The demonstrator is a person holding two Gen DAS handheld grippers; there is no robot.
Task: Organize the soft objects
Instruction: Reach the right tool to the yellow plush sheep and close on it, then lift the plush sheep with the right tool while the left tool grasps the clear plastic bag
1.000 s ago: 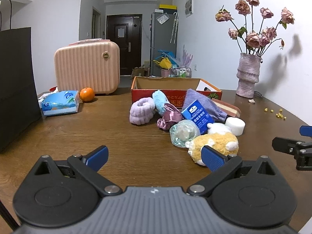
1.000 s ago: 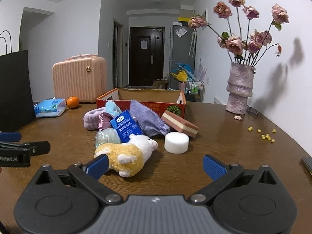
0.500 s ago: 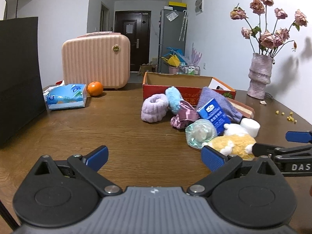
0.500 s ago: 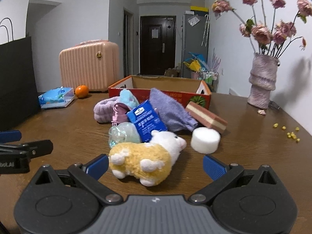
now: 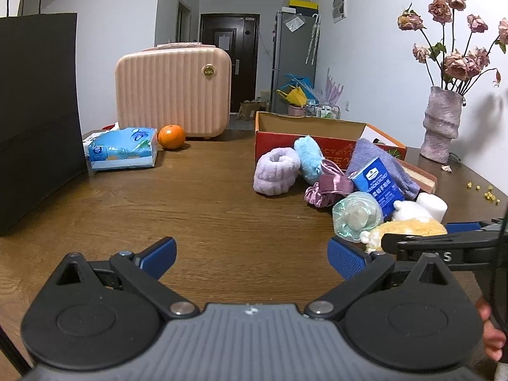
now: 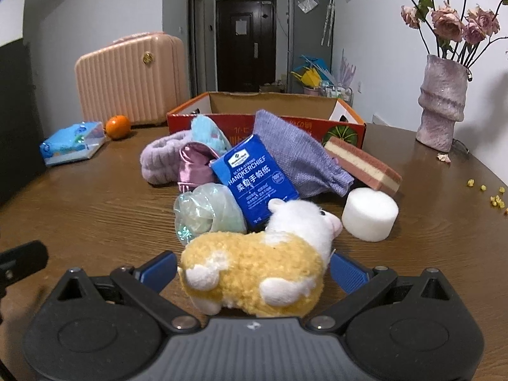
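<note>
- At far left of my left wrist view, a black paper bag stands upright on the wooden table.
- Just right of it I see a blue tissue pack, an orange beside that, and a pink ribbed case behind both.
- My left gripper sits low over bare table, its blue-padded fingers spread wide with nothing between them.
- Mid-table, a red cardboard box stands open-topped; the soft pile lies in front of it.
- Pile, left to right in the right wrist view: lilac plush ring, light-blue fuzzy piece leaning behind it, pink satin scrunchie, clear-green crinkly bundle, blue handkerchief pack propped at a tilt, purple knit cloth draped against the box front.
- Right of these: a pink-and-cream layered sponge lying tilted, and a white foam cylinder just below its end.
- Task item: the yellow-and-white plush animal lies on its side at the near edge of the pile, head toward the foam cylinder.
- My right gripper brackets the plush, blue fingers apart on either flank; whether the pads touch it I cannot tell. No clamping visible.
- At far right, a mauve vase of dried roses stands upright, with yellow crumbs scattered on the table near it.
</note>
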